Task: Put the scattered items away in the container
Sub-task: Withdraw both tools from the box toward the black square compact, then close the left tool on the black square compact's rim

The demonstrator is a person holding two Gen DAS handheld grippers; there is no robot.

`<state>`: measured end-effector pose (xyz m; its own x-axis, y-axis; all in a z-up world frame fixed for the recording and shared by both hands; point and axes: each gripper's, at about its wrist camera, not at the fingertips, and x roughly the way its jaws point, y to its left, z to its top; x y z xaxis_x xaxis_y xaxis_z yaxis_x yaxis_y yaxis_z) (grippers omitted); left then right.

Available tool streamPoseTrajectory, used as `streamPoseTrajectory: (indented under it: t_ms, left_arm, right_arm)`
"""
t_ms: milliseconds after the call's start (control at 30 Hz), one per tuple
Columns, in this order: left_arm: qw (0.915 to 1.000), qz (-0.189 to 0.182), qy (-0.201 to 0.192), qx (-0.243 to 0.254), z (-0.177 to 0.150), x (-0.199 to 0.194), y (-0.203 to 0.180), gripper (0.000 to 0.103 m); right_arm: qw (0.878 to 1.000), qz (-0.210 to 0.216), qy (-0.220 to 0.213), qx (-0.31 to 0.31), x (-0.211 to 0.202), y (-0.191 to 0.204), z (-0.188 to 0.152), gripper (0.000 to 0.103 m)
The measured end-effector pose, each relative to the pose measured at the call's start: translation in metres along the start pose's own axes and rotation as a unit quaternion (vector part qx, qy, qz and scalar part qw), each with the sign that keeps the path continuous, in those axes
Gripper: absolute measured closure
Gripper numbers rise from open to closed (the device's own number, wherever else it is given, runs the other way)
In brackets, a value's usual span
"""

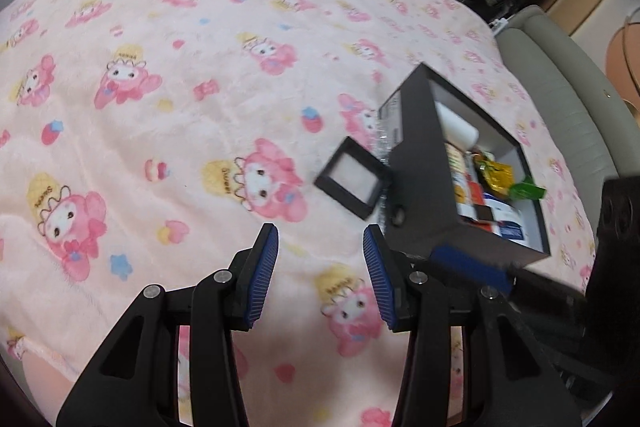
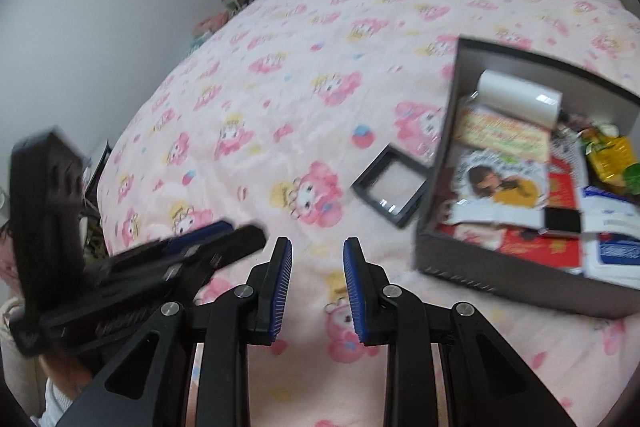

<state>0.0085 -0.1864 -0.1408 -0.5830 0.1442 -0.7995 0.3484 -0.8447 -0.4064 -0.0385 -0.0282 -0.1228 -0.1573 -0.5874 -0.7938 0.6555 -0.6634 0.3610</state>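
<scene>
Pink plush blanket printed with cartoon rabbits (image 1: 168, 131) covers the bed. On it sits a dark rectangular cardboard box (image 2: 436, 163), open at the top and holding a white roll (image 2: 520, 99), printed cards and snack packets. Just beside the box's left wall lies a small black square case with a clear window (image 2: 390, 185), tilted, resting on the blanket outside the box. The left gripper (image 1: 320, 273) and right gripper (image 2: 318, 287) both hover above the blanket, jaws spread with nothing between them.
</scene>
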Motion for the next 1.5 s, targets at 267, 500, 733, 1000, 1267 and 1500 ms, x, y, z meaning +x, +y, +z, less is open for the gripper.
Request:
streamPoseTrajectory:
  t_ms: [267,500,733,1000,1267,1500]
  left_arm:
    - [0.9996,-0.007,0.024,-0.016,0.026,0.042,0.024,0.059]
    - [0.9963,-0.036,0.078,0.004,0.053,0.112,0.011,0.059]
    - [0.9956,-0.007,0.093,0.009,0.049,0.134,0.000,0.090]
    - [0.9979,0.014,0.063,0.006,0.022,0.078,0.013,0.097]
    - [0.9954,0.010,0.095,-0.014,-0.017,0.044,0.037,0.097]
    - [0.9949,0.024,0.084,-0.051,-0.024,0.052,0.062,0.072]
  right_arm:
    - [0.999,-0.025,0.035,0.020,0.058,-0.005,0.006,0.080]
    - [0.997,-0.043,0.049,0.042,0.078,-0.026,0.010,0.080]
    - [0.995,-0.051,0.063,0.060,0.084,-0.037,0.003,0.080]
    - [0.995,-0.043,0.063,0.062,0.069,-0.034,-0.007,0.080]
    - [0.997,-0.022,0.062,0.043,0.066,-0.019,-0.007,0.079]
    - [0.994,-0.002,0.109,0.020,0.102,-0.010,-0.018,0.073]
